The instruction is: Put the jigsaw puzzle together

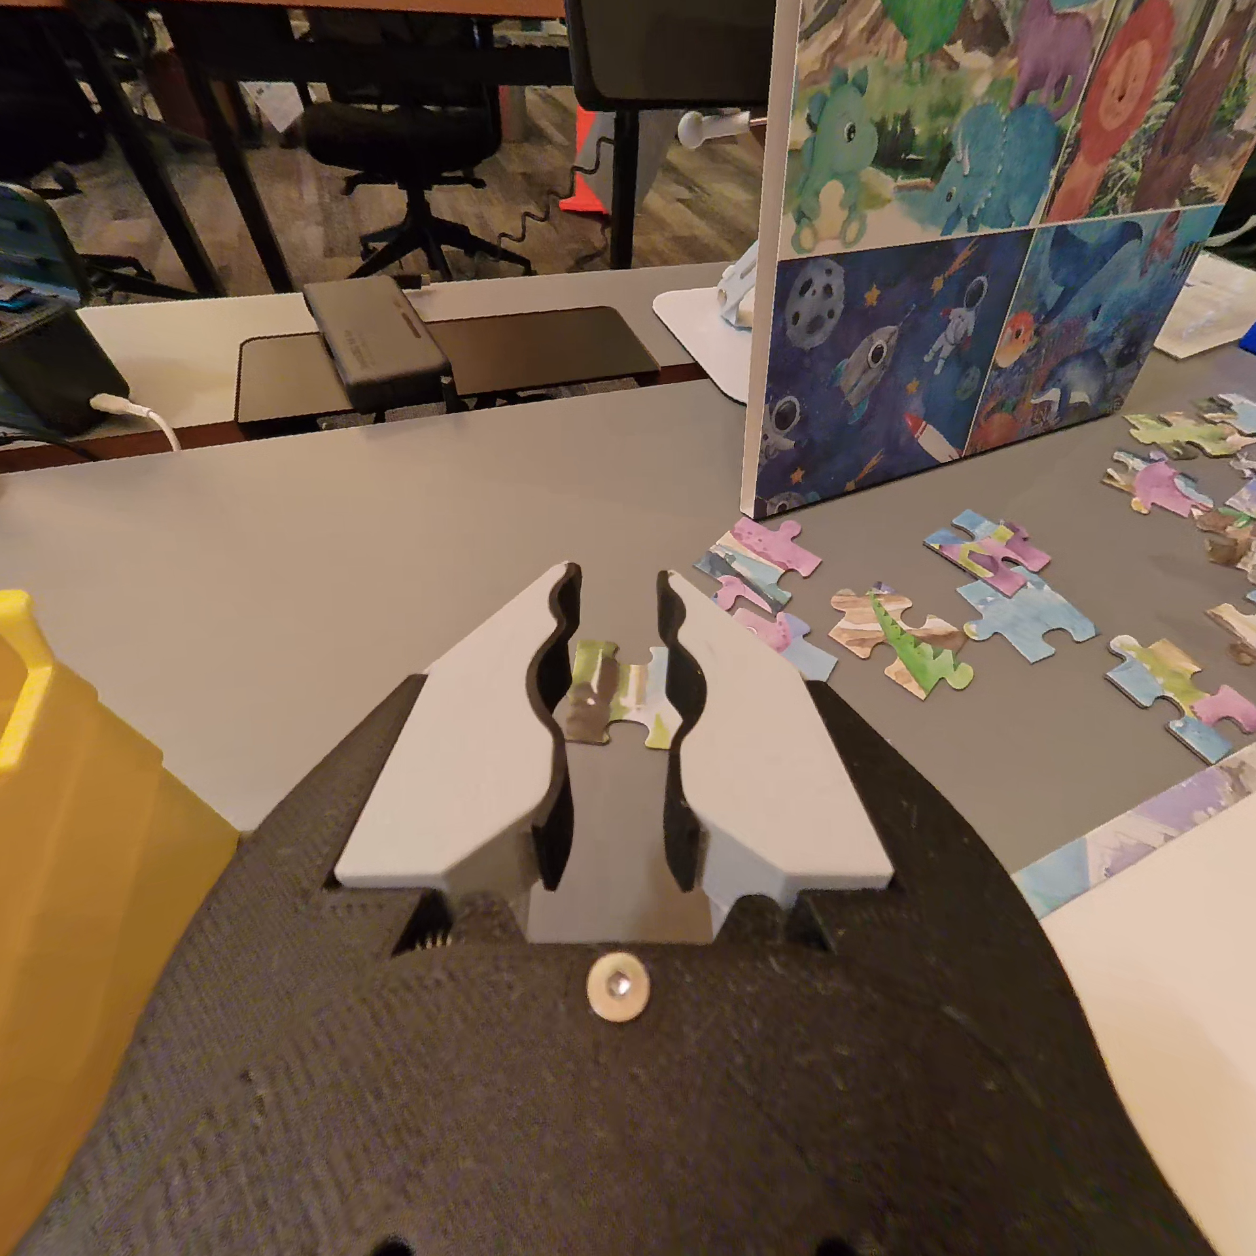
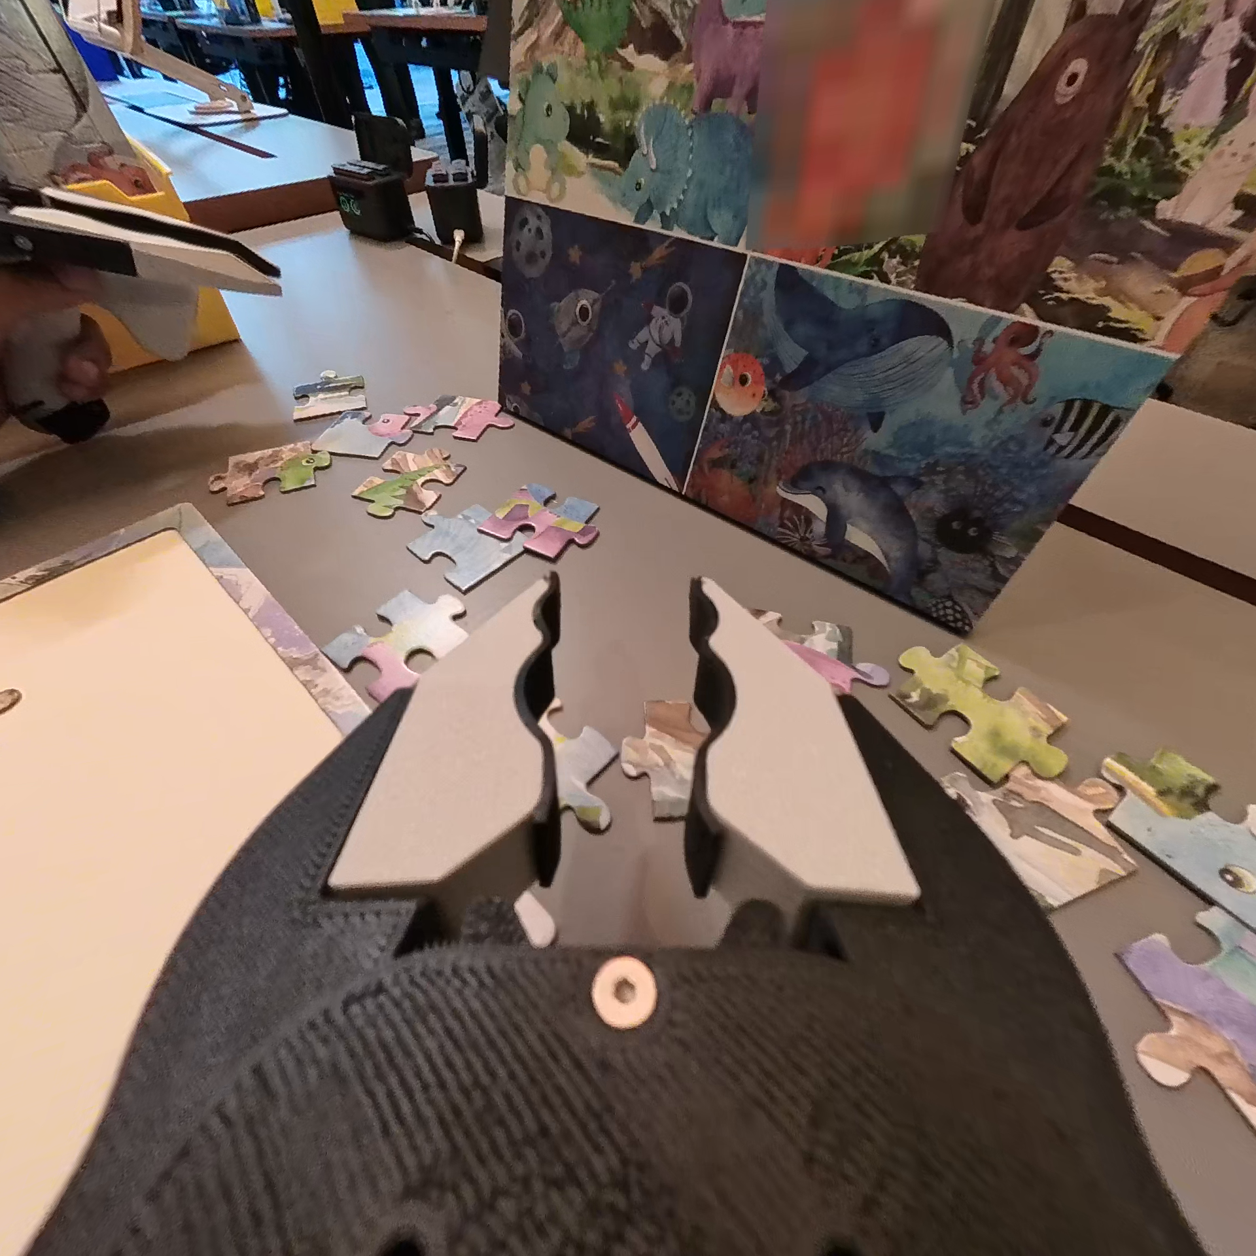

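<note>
Several loose jigsaw pieces lie on the grey table [image 1: 340, 578]. My left gripper [image 1: 618, 574] is open and hovers above a green-and-grey piece [image 1: 618, 693] that lies flat between its fingers' lines. From the right wrist view the left gripper [image 2: 272, 275] hangs clear above that piece [image 2: 329, 394]. My right gripper [image 2: 622, 584] is open and empty above two pale pieces [image 2: 578, 768] [image 2: 663, 754]. The puzzle tray [image 2: 285, 632], cream inside with a painted border, lies left of it and also shows in the left wrist view [image 1: 1155, 815].
The puzzle box [image 1: 951, 306] stands upright at the back of the table [image 2: 815, 408]. A yellow bin [image 1: 68, 883] sits at the far left. More pieces lie spread to the right [image 2: 979, 707]. Black chargers [image 2: 374, 197] stand on the neighbouring table. Spacing between my two grippers at the tips: around 30 cm.
</note>
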The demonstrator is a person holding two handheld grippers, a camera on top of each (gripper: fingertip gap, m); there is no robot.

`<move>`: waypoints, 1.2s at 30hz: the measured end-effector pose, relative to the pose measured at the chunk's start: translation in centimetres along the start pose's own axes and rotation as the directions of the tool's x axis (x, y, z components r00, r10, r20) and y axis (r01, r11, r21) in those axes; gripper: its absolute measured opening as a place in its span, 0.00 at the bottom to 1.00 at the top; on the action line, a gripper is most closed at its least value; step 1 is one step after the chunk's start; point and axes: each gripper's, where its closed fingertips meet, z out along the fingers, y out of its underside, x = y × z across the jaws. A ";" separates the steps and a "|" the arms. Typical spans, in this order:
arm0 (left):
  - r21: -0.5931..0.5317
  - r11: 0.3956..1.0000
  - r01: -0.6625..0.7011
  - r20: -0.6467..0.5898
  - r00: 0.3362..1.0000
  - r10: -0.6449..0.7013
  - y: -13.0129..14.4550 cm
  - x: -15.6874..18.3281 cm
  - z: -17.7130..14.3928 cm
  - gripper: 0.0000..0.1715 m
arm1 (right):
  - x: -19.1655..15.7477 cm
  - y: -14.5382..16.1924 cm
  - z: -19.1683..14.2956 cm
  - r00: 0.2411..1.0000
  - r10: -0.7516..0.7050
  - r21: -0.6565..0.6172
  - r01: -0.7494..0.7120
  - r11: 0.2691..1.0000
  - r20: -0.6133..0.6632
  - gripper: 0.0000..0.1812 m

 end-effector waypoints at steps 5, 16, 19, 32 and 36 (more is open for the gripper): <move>-0.012 0.999 0.036 -0.041 0.998 -0.037 0.3 0.4 0.2 0.15 | 0.0 -0.2 -0.1 1.000 0.025 0.008 -0.025 1.000 0.011 0.20; -0.027 0.999 0.026 -0.079 0.996 -0.028 0.6 1.3 0.6 0.19 | 0.0 0.1 0.0 1.000 0.022 -0.003 -0.022 1.000 0.013 0.20; -0.028 0.999 0.017 -0.089 0.996 -0.019 0.6 1.7 0.6 0.19 | -0.3 -0.5 -0.2 0.999 0.030 0.018 -0.030 0.999 0.024 0.20; -0.031 1.000 -0.003 -0.101 0.995 0.000 0.6 2.2 0.7 0.20 | -0.2 -0.6 -0.3 0.999 0.040 0.026 -0.040 0.999 0.025 0.20; -0.043 0.999 -0.014 -0.097 0.995 0.010 0.9 2.2 0.9 0.21 | 0.0 -0.3 -0.2 0.999 0.035 0.013 -0.035 0.999 0.017 0.20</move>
